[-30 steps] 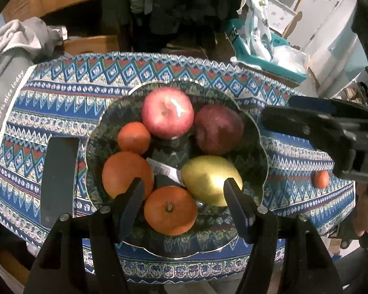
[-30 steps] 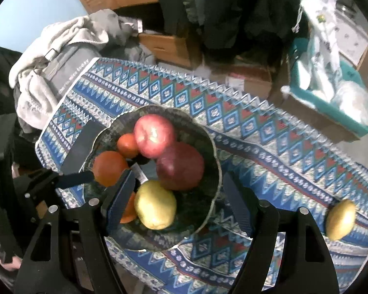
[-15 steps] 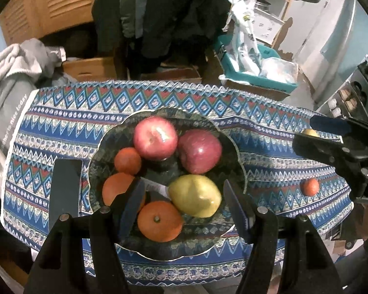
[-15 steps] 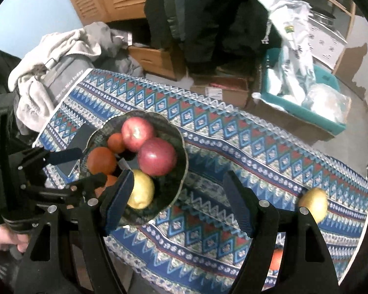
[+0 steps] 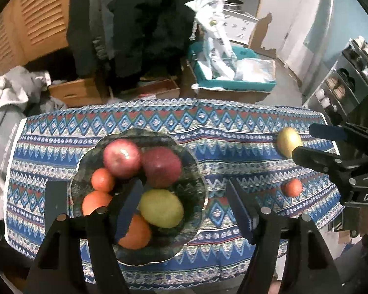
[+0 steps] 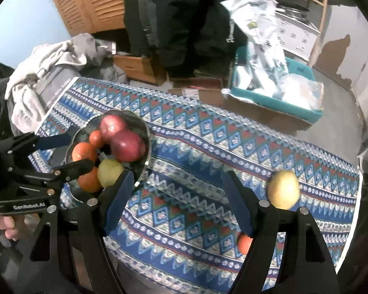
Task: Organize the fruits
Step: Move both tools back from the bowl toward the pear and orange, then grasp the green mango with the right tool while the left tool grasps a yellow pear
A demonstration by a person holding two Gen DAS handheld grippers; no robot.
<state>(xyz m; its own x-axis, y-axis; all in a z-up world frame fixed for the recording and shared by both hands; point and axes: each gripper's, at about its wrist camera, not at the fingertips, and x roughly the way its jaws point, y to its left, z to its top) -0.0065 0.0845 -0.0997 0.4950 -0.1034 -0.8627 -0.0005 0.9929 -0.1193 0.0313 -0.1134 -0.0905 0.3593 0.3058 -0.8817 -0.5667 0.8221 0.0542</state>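
Observation:
A dark glass bowl (image 5: 192,169) on the patterned cloth holds two red apples (image 5: 121,158), a yellow pear (image 5: 160,208) and several oranges (image 5: 103,178). My left gripper (image 5: 185,208) hovers high above the bowl's right side, its jaws opening and nothing gripped between them. A loose yellow pear (image 6: 283,188) and a small orange (image 6: 244,243) lie on the cloth at the table's right end. My right gripper (image 6: 179,198) hangs open and empty over the bare cloth between the bowl (image 6: 146,134) and the loose pear. Its right finger hides part of the small orange.
A dark flat slab (image 5: 55,203) lies on the cloth left of the bowl. Grey clothes (image 5: 2,112) are piled past the table's left end. Behind the table stand cardboard boxes (image 5: 73,93), a teal crate of bags (image 5: 233,73) and a metal shelf (image 5: 343,85).
Both grippers have risen and drawn back, so the bowl looks smaller. The right gripper has shifted right, away from the bowl and toward the loose pear. The left jaws stand a little wider.

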